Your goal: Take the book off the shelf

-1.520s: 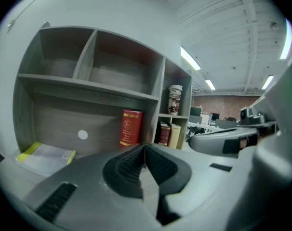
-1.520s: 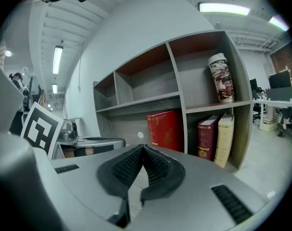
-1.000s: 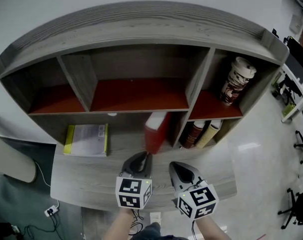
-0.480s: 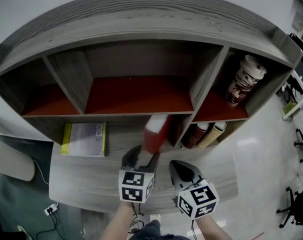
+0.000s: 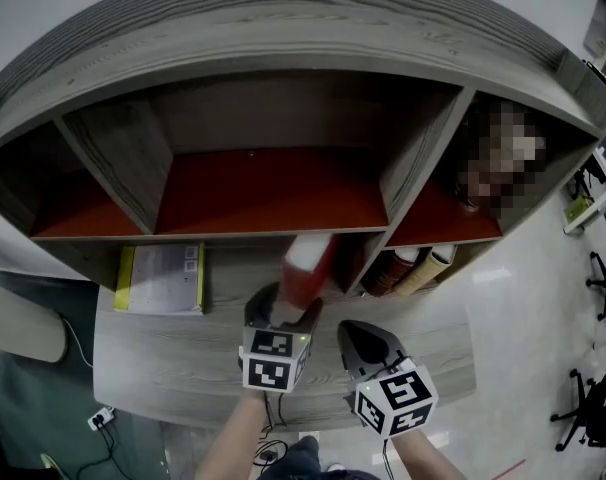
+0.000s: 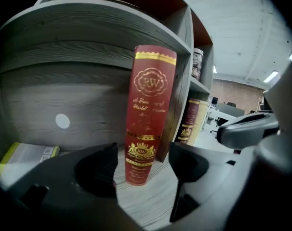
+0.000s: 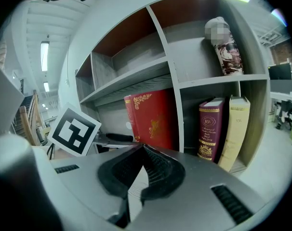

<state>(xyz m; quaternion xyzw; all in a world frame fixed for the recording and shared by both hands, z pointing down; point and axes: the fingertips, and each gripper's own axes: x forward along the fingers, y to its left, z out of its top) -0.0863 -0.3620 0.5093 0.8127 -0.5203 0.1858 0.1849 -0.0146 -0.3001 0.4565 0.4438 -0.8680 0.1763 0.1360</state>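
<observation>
Nearest me, my right gripper (image 7: 143, 147) sits idle, its jaws pressed together on nothing, just right of the left one. The left gripper (image 5: 283, 308) is where things changed. A second ago it was closed in front of the book. Its jaws have just been swinging apart as it moved in, and now they stand spread with the foot of the red book (image 6: 148, 109) between them, neither pad pressing on it yet. The book itself hasn't budged: it stands upright with a slight tilt on the grey wooden ledge (image 5: 183, 358), hard by the divider (image 6: 177, 114). Beyond that, a maroon book (image 7: 211, 129) and a cream book (image 7: 235, 129) share the next compartment. I judge the approach done. What's left is closing on the spine, and so low a pinch may let it tip.
</observation>
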